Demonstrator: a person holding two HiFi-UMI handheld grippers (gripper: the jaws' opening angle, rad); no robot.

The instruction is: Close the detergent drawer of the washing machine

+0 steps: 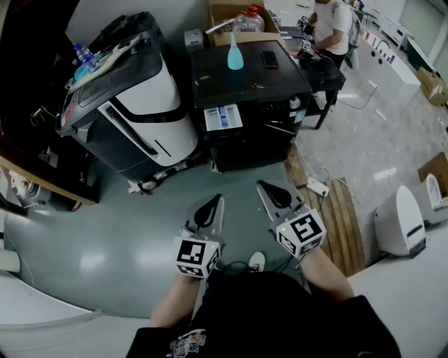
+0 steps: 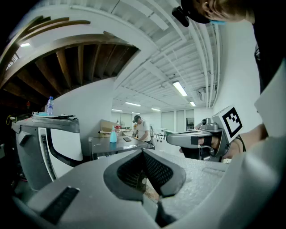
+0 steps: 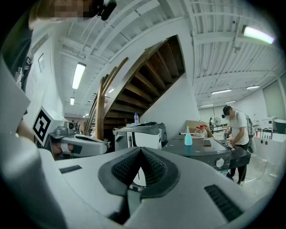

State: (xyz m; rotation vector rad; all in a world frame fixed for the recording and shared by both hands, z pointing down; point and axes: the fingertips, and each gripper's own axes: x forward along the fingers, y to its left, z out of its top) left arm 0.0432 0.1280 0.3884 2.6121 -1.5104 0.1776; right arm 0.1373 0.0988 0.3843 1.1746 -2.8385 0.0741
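Observation:
A dark washing machine (image 1: 248, 87) stands ahead of me on the grey floor. Its white and blue detergent drawer (image 1: 223, 117) sticks out from the front, at the upper left. My left gripper (image 1: 218, 198) and right gripper (image 1: 261, 184) hover side by side over the floor, well short of the machine, both shut with nothing in them. In the left gripper view the closed jaws (image 2: 144, 152) point toward the machine (image 2: 107, 147). In the right gripper view the closed jaws (image 3: 141, 150) face the machine (image 3: 201, 152); the drawer is hidden there.
A teal bottle (image 1: 235, 54) and a phone (image 1: 270, 59) lie on the machine's top, with a cardboard box (image 1: 234, 14) behind. A tilted white and black appliance (image 1: 136, 105) stands at its left. A person (image 1: 332, 24) works at the back right. A power strip (image 1: 318, 186) and a wooden pallet (image 1: 343, 217) lie at the right.

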